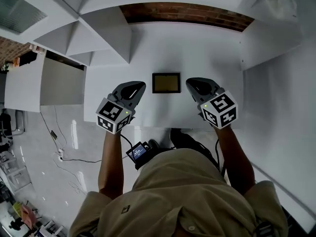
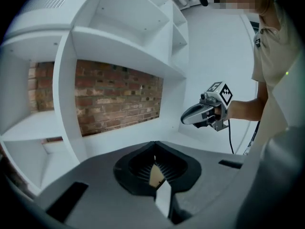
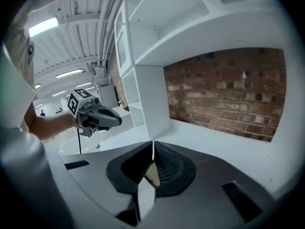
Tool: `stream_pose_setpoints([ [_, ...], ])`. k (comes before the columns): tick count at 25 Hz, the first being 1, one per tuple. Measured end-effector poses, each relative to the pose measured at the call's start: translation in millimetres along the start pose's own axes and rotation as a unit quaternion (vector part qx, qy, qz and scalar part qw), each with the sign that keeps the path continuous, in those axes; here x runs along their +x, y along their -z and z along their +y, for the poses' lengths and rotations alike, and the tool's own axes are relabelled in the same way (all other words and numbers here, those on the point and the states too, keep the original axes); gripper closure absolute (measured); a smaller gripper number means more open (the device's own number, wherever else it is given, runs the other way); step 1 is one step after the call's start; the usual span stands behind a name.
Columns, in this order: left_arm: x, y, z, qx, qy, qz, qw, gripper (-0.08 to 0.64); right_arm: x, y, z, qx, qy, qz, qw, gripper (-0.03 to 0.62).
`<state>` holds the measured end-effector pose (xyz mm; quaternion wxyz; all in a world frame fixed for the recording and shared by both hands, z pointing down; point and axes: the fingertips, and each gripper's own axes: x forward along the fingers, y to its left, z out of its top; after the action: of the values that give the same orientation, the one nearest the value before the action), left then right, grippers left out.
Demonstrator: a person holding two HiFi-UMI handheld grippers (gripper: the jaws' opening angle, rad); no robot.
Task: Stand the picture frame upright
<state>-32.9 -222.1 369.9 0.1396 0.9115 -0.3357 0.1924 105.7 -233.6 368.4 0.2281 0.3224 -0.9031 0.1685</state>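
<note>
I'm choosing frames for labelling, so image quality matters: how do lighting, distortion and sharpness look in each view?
Head view: even soft light, edges bent outward, the picture frame sharp but its face dark. Left gripper view: strong fisheye with black corners, curved shelves, brick wall crisp. Right gripper view: same fisheye, ceiling lights blown out at upper left.

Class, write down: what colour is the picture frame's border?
The picture frame has a black border, brownish centre; best in the head view.

bare tabletop (image 1: pixel 197 53) lies open around the picture frame (image 1: pixel 166 83), hemmed by shelf units (image 1: pixel 98 38) and brick wall (image 1: pixel 187 13).
</note>
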Motion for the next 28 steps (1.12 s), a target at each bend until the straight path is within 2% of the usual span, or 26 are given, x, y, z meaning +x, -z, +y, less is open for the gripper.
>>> stream_pose_setpoints([
  [9, 78, 100, 54, -0.089, 0.014, 0.074, 0.9932, 0.551, 87, 86, -48, 0.057, -0.006, 0.097, 0.994, 0.584],
  [10, 86, 110, 59, -0.098, 0.014, 0.079, 0.9919, 0.551, 96, 95, -51, 0.062, -0.006, 0.106, 0.992, 0.58],
  [12, 99, 131, 67, -0.117, 0.013, 0.093, 0.9887, 0.551, 111, 113, -57, 0.074, -0.004, 0.123, 0.99, 0.527],
  [16, 122, 169, 77, -0.147, 0.012, 0.121, 0.9816, 0.549, 138, 146, -68, 0.101, -0.002, 0.15, 0.984, 0.514],
  [21, 140, 195, 81, -0.167, 0.011, 0.142, 0.9757, 0.532, 161, 176, -80, 0.124, 0.004, 0.176, 0.977, 0.485],
  [28, 149, 210, 85, -0.175, 0.006, 0.15, 0.9731, 0.515, 180, 202, -84, 0.147, 0.007, 0.207, 0.967, 0.468],
])
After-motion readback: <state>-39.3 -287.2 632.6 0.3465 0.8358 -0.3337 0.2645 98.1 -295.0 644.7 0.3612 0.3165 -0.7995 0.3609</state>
